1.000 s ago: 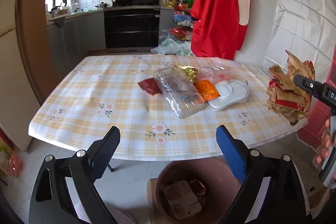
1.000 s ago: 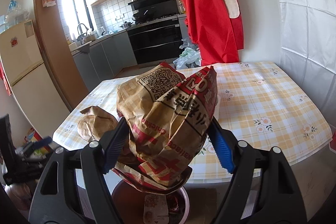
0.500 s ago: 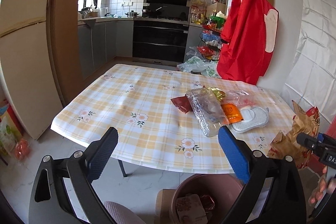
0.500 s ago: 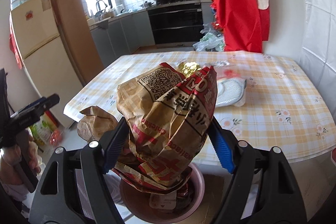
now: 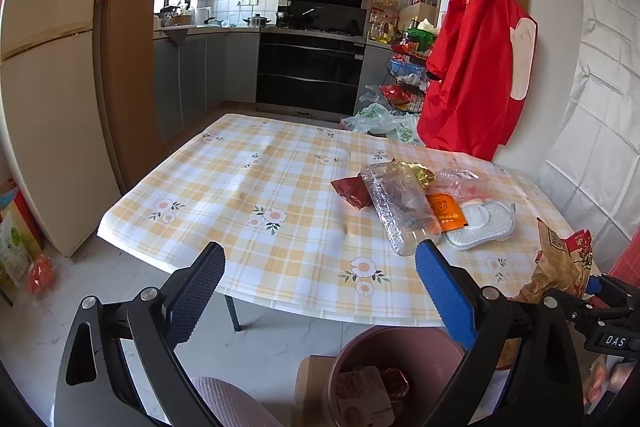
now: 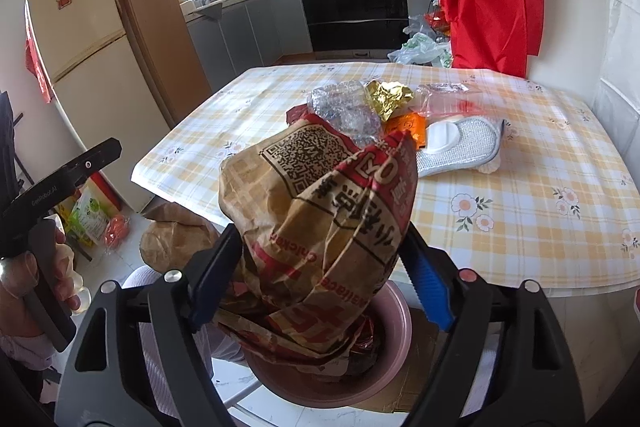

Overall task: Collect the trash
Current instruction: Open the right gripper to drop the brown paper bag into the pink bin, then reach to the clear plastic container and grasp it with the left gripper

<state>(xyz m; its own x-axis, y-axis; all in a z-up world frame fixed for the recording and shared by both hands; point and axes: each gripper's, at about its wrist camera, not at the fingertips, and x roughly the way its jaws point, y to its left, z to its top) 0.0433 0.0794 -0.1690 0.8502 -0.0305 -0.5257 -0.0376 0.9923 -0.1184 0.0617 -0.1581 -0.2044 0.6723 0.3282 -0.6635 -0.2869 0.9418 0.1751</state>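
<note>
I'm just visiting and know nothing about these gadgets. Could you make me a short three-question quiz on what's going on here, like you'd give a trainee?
1. True or false: the left gripper has something between its fingers.
2. What sits below the crumpled paper bag that is between the right gripper's fingers?
A. the pink bin
B. the table
C. the fridge
3. Fill in: on the table, the clear plastic tray lies partly over a dark ___ wrapper.

Key
1. False: its jaws are open and empty.
2. A. The right jaws are opening, with the bag between them above the bin.
3. red
</note>
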